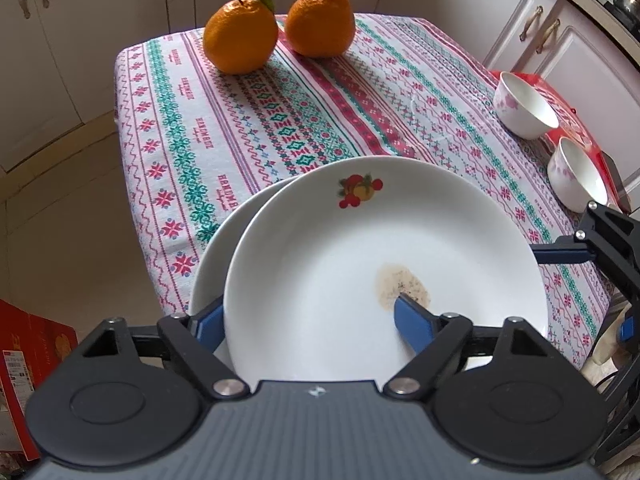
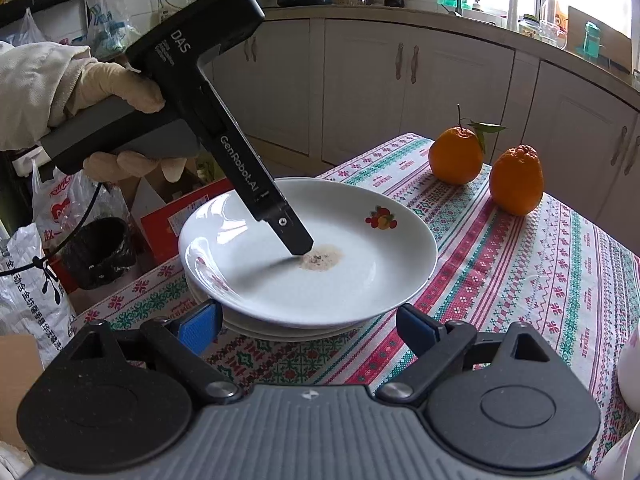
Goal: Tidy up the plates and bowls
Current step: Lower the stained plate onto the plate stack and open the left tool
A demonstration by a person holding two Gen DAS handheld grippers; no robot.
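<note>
A white plate (image 1: 360, 260) with a fruit motif and a brown stain lies on top of a stack of white plates (image 2: 280, 330) at the table's near corner. A lower plate (image 1: 216, 248) juts out to the left. My left gripper (image 1: 308, 312) is open astride the top plate's near rim: one finger (image 1: 412, 320) rests inside by the stain, the other (image 1: 208, 320) sits outside the rim, and the plate rests on the stack. My right gripper (image 2: 308, 320) is open just in front of the stack, holding nothing. Two white bowls with pink flowers (image 1: 524, 106) (image 1: 576, 180) stand at the right.
Two oranges (image 1: 240, 36) (image 1: 320, 20) sit at the far end of the patterned tablecloth (image 1: 280, 120). The bowls stand on something red (image 1: 560, 92). Kitchen cabinets (image 2: 360, 80) surround the table. Bags, a red box (image 2: 168, 220) and a black bin (image 2: 100, 252) crowd the floor beside it.
</note>
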